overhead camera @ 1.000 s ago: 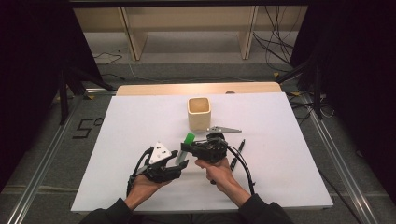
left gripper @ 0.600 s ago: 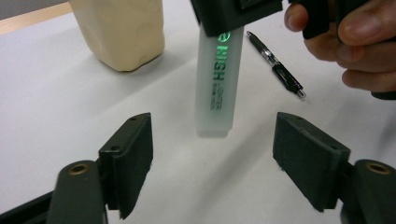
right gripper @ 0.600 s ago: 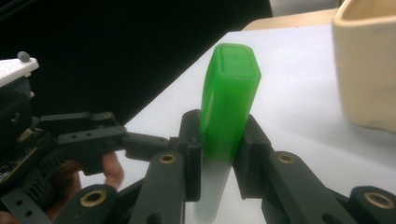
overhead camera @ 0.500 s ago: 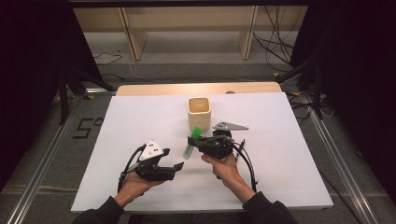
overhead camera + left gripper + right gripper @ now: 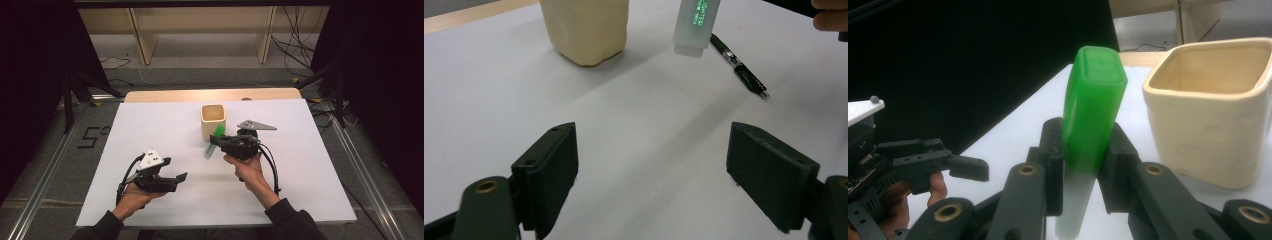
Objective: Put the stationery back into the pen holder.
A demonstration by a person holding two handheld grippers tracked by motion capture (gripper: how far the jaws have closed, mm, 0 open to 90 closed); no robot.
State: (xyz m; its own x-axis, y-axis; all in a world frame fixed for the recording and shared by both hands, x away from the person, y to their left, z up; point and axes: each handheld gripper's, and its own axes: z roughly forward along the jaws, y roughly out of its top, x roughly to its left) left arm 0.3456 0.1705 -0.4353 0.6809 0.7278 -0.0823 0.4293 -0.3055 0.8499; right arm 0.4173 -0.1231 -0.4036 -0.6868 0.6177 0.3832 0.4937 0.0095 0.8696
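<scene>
Both grippers now stand apart: the left gripper [image 5: 176, 169], its fingers just spread and empty, leaves the green-capped marker [image 5: 214, 140] clamped in the right gripper [image 5: 218, 141] beside the cup [image 5: 213, 120], probably its destination.

Overhead light falls bright on the white table [image 5: 165, 125]; the floor and both sides around it sink to near black. High view soft, low in detail, colours flat. Far shelving is lit evenly, pale.

Looking along my left gripper [image 5: 651, 170]: table almost washed out, soft broad shadows spreading near the cream cup [image 5: 585, 27] and under my jaws. Jaws sharp; the far pen [image 5: 739, 67] is a little soft.

Looking along my right gripper [image 5: 1079, 165]: the green marker [image 5: 1092, 110] close up, its cap glossy and slightly oversaturated, near jaws blurred. Left half is dark. The cup's rim glows pale.
</scene>
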